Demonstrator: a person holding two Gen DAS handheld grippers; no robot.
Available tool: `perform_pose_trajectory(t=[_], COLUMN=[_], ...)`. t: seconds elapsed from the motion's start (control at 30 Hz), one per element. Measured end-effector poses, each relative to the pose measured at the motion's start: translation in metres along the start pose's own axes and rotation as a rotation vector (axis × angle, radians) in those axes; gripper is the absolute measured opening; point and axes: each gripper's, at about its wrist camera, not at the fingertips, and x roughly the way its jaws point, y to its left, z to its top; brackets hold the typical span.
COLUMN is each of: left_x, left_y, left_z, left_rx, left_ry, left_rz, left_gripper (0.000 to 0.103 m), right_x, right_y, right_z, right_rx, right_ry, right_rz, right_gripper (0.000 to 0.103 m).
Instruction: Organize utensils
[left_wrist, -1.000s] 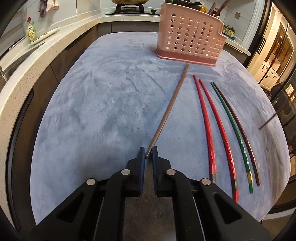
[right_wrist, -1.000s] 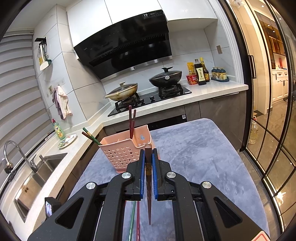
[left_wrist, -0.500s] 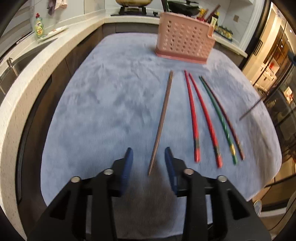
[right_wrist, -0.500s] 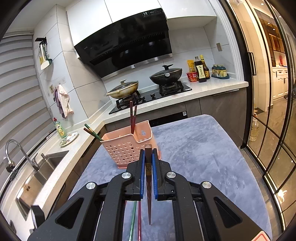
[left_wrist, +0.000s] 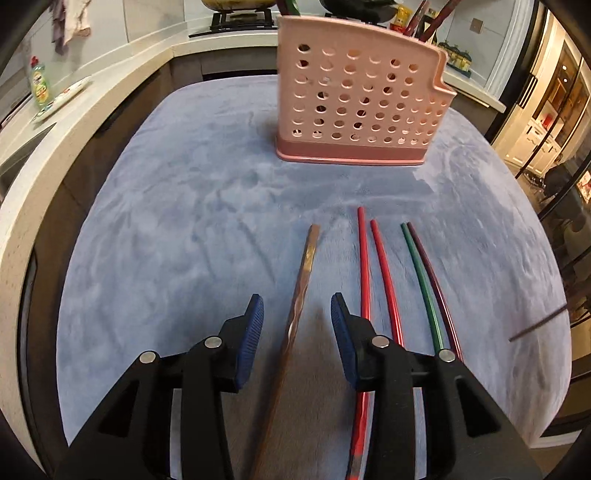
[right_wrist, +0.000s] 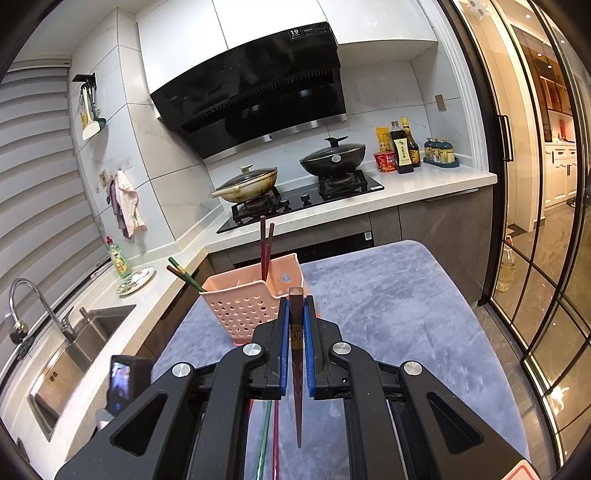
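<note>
My left gripper (left_wrist: 297, 314) is open, its jaws on either side of a brown chopstick (left_wrist: 301, 288) that lies on the blue cloth (left_wrist: 177, 229). To its right lie two red chopsticks (left_wrist: 373, 277), a green one (left_wrist: 421, 280) and a dark maroon one (left_wrist: 436, 284). The pink perforated holder (left_wrist: 360, 99) stands at the far end. My right gripper (right_wrist: 296, 306) is shut on a dark brown chopstick (right_wrist: 296, 369), held above the cloth, pointing down. The holder (right_wrist: 243, 306) holds several chopsticks in the right wrist view.
A white counter (left_wrist: 55, 122) with a dish soap bottle (left_wrist: 40, 85) and a plate runs along the left. The sink (right_wrist: 66, 362) and tap sit at left, the stove with two pans (right_wrist: 295, 188) behind. Glass doors (right_wrist: 546, 221) stand at right.
My left gripper let go of the brown chopstick, opened wide, and moved forward along it toward the holder. My right gripper kept its hold and stayed nearly still.
</note>
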Motion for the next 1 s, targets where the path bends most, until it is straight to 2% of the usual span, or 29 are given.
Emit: perform_pose_trajectory(t=[0.2, 0.33, 0.43, 0.5, 0.57, 0.77, 1.0], left_x=[0.030, 0.043, 0.044, 0.044, 0.041, 0.002, -0.104], left_y=[-0.003, -0.005, -0.006, -0.005, -0.003, 0.004, 0.020], left_z=[0.022, 0.025, 0.026, 0.027, 0.027, 0.024, 0.011], left_rx=[-0.009, -0.008, -0.008, -0.011, -0.016, -0.041, -0.099], left_ry=[0.051, 0.071, 0.065, 0.066, 0.065, 0.007, -0.140], left_rz=[0.009, 0.023, 0.025, 0.031, 0.027, 0.023, -0.001], left_gripper=[0.035, 0.035, 0.024, 0.012, 0.010, 0.008, 0.008], right_x=[0.009, 0.015, 0.018, 0.020, 0.020, 0.014, 0.005], right_y=[-0.004, -0.007, -0.008, -0.008, -0.007, -0.004, 0.000], right_z=[0.005, 0.006, 0.004, 0.004, 0.003, 0.005, 0.012], right_rx=[0.003, 0.009, 0.014, 0.014, 0.014, 0.009, 0.002], right_ry=[0.003, 0.013, 0.021, 0.027, 0.030, 0.022, 0.008], right_rz=[0.003, 0.000, -0.002, -0.003, -0.001, 0.001, 0.015], right_gripper=[0.007, 0.007, 0.007, 0.007, 0.007, 0.007, 0.007])
